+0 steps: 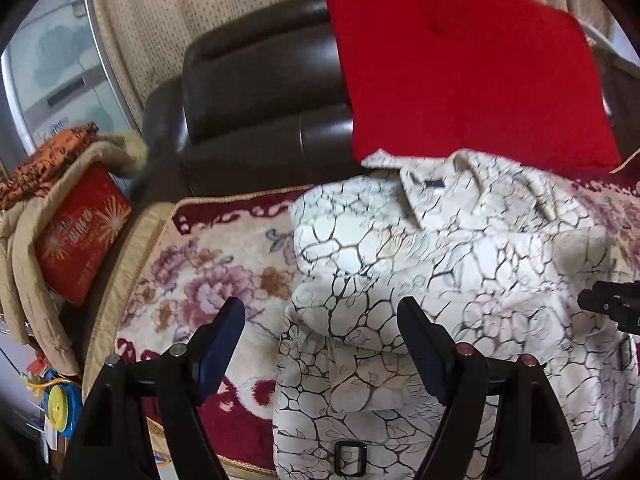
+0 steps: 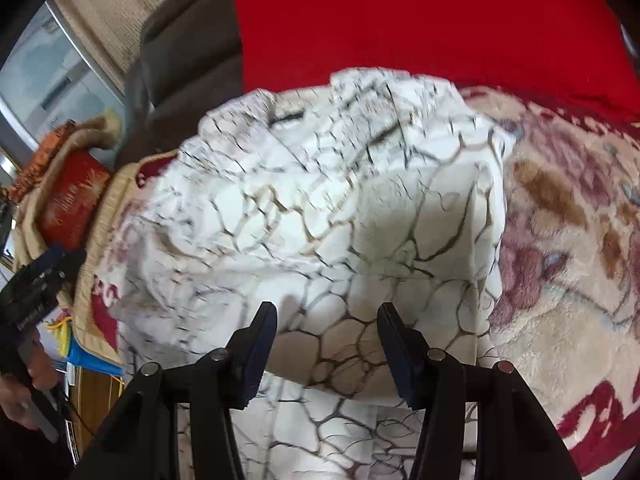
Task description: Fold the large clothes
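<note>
Your left wrist view alone shows coat's collar and buckle (image 1: pixel 350 458); right wrist view alone shows your left hand (image 2: pixel 24 384) at near left. White crackle-print coat (image 1: pixel 420 280) lies partly folded on floral blanket (image 1: pixel 208 280), red cushion (image 1: pixel 472 68) at far side. Left gripper (image 1: pixel 320 344) above coat's left edge, jaws wide apart, holding nothing. Right gripper (image 2: pixel 326 340) over folded edge, jaws half apart; contact with cloth unclear, blurred.
</note>
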The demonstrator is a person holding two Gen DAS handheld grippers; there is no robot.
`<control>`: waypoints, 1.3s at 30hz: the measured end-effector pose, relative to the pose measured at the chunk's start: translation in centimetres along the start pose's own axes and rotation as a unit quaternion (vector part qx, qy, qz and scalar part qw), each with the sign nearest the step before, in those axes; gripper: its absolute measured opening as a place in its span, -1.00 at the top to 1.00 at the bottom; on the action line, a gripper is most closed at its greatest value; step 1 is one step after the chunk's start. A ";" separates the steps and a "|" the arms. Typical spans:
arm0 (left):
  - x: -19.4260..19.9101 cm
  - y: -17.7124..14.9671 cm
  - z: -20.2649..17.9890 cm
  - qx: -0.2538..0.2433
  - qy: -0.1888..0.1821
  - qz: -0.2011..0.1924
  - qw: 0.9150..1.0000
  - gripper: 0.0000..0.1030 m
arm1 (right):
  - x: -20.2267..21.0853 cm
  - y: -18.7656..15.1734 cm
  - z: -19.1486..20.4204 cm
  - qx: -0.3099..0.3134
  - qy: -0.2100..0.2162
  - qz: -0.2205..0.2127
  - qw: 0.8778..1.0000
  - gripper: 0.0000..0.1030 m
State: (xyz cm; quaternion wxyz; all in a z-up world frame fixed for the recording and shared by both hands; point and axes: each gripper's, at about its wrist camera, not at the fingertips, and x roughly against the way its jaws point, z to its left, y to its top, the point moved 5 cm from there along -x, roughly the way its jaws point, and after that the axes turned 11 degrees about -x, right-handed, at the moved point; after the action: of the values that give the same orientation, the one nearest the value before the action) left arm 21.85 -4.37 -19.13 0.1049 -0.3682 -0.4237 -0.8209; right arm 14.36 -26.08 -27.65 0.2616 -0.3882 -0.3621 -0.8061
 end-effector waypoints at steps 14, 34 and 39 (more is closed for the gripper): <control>-1.7 0.2 -0.5 0.001 0.002 0.012 1.000 -0.53 | -3.9 -1.1 1.2 -0.006 0.008 0.059 0.998 -0.09; -9.2 -10.5 0.0 0.016 -0.022 0.166 0.986 -0.54 | -1.5 -1.5 -3.3 -0.052 0.014 0.025 0.998 -0.09; -7.5 -9.8 1.6 0.032 -0.026 0.144 0.989 -0.53 | 1.4 -1.0 -2.8 -0.047 0.026 0.007 0.999 -0.10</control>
State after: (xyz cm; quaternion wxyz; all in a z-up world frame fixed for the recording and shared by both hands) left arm 23.24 1.88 -29.79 0.2225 -0.4428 -0.3948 -0.7737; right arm 11.66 -27.87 -28.10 0.2581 -0.3818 -0.3144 -0.8299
